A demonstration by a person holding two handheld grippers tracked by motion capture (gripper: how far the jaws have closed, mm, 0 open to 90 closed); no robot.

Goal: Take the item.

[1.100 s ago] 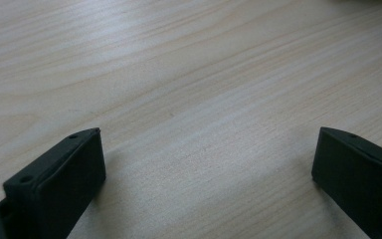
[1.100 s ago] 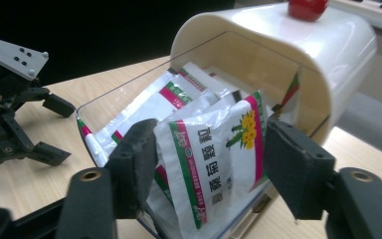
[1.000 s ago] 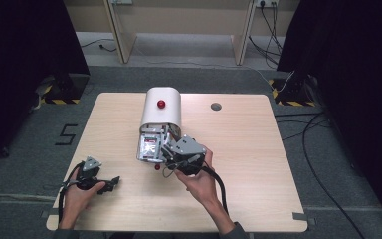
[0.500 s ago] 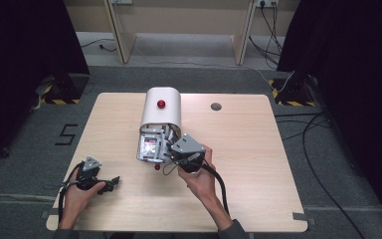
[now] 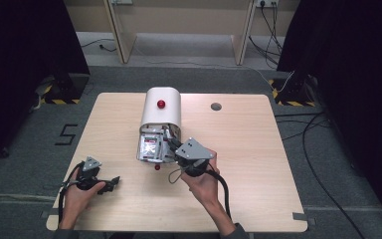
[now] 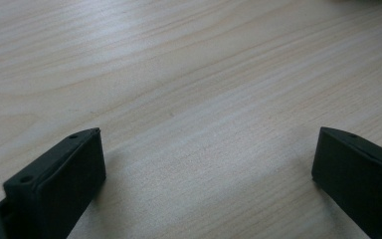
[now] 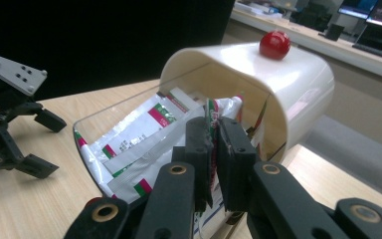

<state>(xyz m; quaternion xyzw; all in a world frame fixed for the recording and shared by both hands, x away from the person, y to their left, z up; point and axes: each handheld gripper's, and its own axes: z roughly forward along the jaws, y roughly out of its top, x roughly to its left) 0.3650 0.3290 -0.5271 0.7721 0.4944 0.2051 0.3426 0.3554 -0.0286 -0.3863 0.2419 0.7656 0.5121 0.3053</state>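
My right gripper (image 7: 214, 164) pinches a packet (image 7: 210, 117) at the mouth of the white container (image 7: 278, 74); my left gripper (image 6: 204, 164) rests wide open on the table (image 6: 189, 74), well apart

Left claw (image 5: 110, 182) rests low with jaws spread wide; right claw (image 7: 213, 144) is pinched closed.

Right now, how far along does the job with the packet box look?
Done: the white domed box with a red knob stands open, its clear drawer of packets exposed. In hand: the right claw is shut on a white-and-green sachet. Left: lifting it out; the left claw rests open over bare table.
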